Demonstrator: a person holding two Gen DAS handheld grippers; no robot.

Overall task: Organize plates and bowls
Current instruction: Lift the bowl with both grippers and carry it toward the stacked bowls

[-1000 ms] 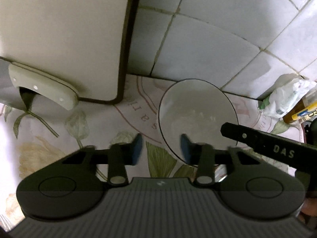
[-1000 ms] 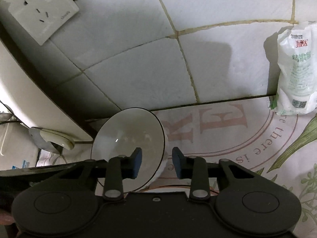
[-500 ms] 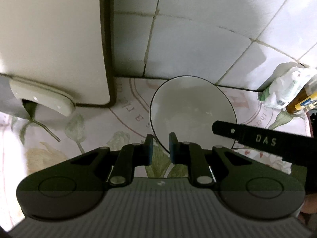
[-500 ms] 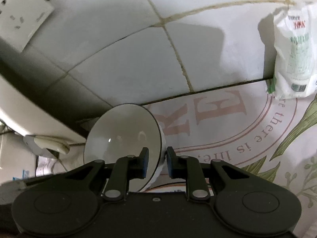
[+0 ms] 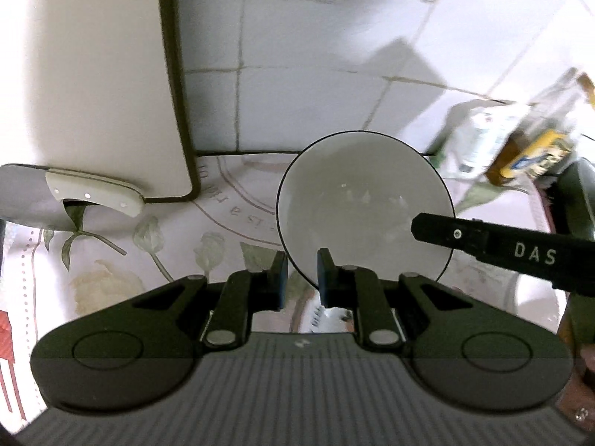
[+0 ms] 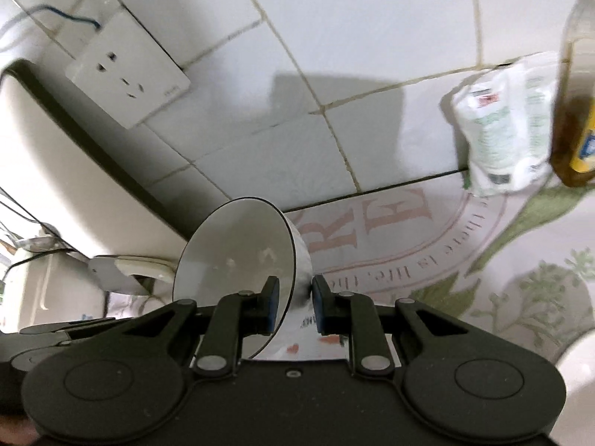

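Observation:
A white bowl with a thin black rim (image 5: 362, 204) is held up above the flowered tablecloth (image 5: 122, 260). My left gripper (image 5: 302, 278) is shut on its near left rim. My right gripper (image 6: 293, 297) is shut on the bowl's right rim (image 6: 238, 271), one pad inside and one on the outer wall. The right gripper's black finger (image 5: 483, 239) reaches in from the right in the left wrist view. The bowl looks empty.
A cream cutting board (image 5: 85, 74) leans on the tiled wall at left, a cleaver (image 5: 93, 193) below it. A wall socket (image 6: 126, 70) is above. A white pouch (image 6: 498, 130) and an amber bottle (image 6: 576, 111) stand at right. A white dish rim (image 6: 576, 371) shows at lower right.
Both grippers closed on the bowl's rim from open, then lifted it; the counter, bottle and pouch have dropped and shifted in both views, with motion blur.

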